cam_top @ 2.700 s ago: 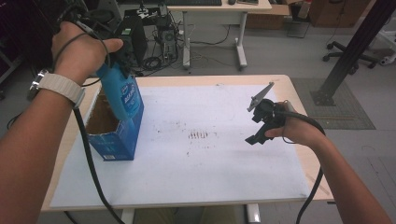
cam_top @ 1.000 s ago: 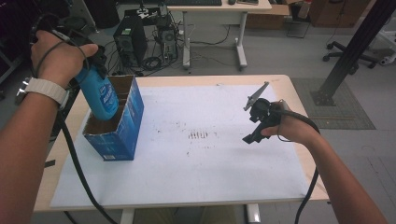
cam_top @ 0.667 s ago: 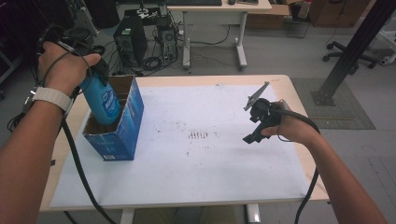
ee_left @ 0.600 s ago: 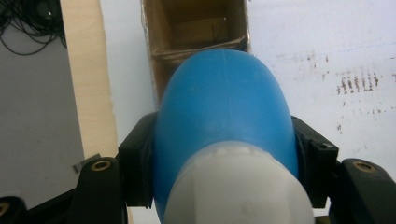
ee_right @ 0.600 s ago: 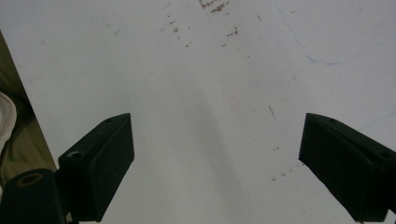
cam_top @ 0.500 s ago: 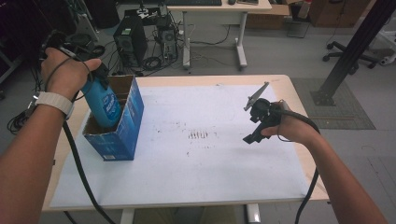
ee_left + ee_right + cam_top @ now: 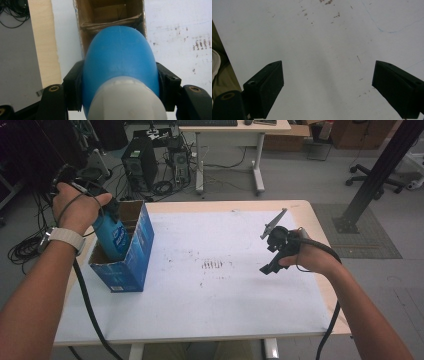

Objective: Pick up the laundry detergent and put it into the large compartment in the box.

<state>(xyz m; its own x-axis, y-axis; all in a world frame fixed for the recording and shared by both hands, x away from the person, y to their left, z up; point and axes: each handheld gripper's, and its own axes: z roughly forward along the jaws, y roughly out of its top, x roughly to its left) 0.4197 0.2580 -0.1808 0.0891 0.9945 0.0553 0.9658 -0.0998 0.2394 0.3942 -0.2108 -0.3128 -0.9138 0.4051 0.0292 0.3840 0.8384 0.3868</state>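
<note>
My left tool (image 7: 120, 82) clamped on blue bottle (image 7: 114, 236), upper left of frame, half inside box (image 7: 131, 265). Keep bottle upright, clear cardboard walls, release only once bottomed. Right tool (image 7: 329, 92) wide, empty.

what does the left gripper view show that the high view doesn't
Left gripper view: the hand-held gripper's pads pressed on the blue bottle, its white cap, and the brown inside of the box.
High view: the box's blue outside, the right hand-held gripper held above the table, and the floor clutter behind.
Both: bottle, box, white table top.
</note>
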